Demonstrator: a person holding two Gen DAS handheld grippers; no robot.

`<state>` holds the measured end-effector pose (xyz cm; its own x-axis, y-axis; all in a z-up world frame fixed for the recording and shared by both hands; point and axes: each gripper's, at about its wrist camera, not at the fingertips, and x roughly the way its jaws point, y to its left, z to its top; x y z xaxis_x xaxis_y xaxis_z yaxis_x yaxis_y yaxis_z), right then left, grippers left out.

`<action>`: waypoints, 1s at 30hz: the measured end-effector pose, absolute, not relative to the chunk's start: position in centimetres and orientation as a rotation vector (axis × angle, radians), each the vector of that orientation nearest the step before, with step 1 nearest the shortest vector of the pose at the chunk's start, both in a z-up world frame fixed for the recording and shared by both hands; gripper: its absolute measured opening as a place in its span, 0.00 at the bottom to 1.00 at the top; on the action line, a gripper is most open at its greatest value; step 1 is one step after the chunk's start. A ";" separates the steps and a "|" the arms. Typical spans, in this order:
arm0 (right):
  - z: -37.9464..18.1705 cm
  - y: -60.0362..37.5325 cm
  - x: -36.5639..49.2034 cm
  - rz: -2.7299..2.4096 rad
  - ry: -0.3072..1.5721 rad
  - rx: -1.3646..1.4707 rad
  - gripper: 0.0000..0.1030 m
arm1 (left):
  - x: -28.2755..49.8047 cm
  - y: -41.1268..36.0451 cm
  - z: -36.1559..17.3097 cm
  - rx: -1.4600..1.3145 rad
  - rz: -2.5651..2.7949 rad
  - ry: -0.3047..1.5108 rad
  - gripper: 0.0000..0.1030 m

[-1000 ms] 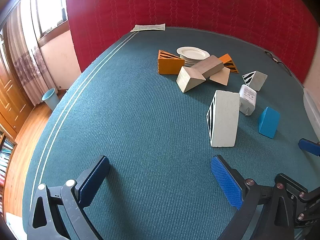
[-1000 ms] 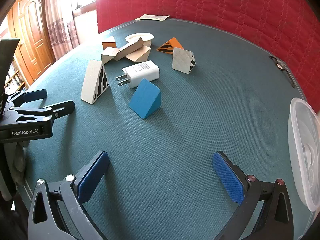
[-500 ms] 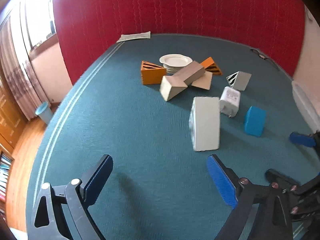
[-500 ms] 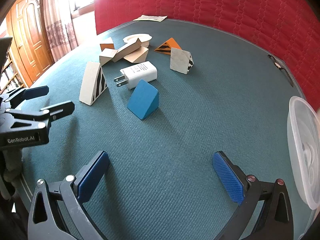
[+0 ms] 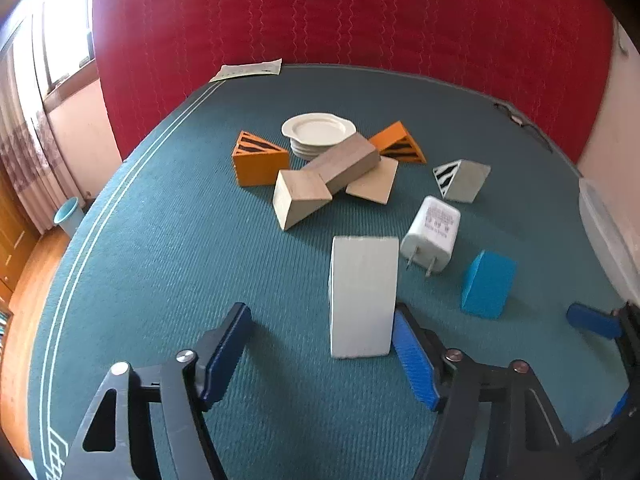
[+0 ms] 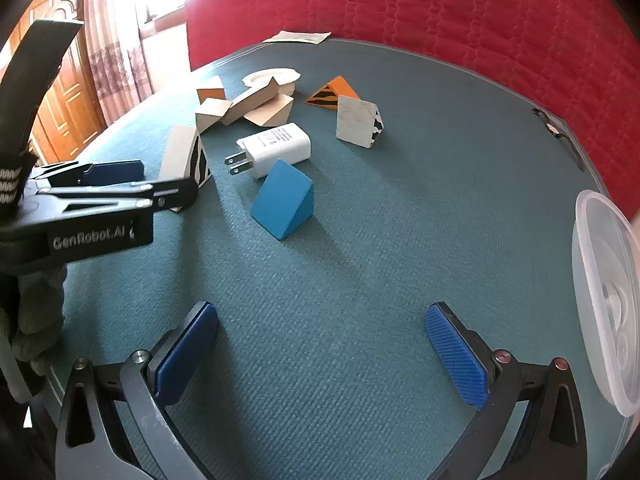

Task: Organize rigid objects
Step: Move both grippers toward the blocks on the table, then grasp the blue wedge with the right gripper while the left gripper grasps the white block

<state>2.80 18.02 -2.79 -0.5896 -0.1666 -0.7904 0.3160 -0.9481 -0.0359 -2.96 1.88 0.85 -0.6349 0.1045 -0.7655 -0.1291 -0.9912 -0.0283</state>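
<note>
Ahead of your left claw [image 5: 320,350] you have two orange wedges, one [image 5: 260,160] far left, one [image 5: 398,145] further back. Two white striped wedges: one [image 5: 362,296] nearly between its fingers, one [image 5: 462,179] beyond. Three plain wooden blocks [image 5: 344,164] piled together. One blue wedge [image 5: 486,288], one charger [image 5: 431,234], one stack of plates [image 5: 318,133], one clear lid [image 6: 608,300].

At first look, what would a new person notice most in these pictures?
Probably the tall white wedge standing close in front, with the left gripper closing around it, its right pad beside the wedge. Behind it lies a white charger and a blue wedge to the right. Farther back, wooden blocks lean in a heap before a red wall.
</note>
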 end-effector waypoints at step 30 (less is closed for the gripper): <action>-1.6 17.1 0.5 -2.575 0.025 1.239 0.62 | -1.3 -0.3 1.4 -1.191 2.818 -0.070 0.30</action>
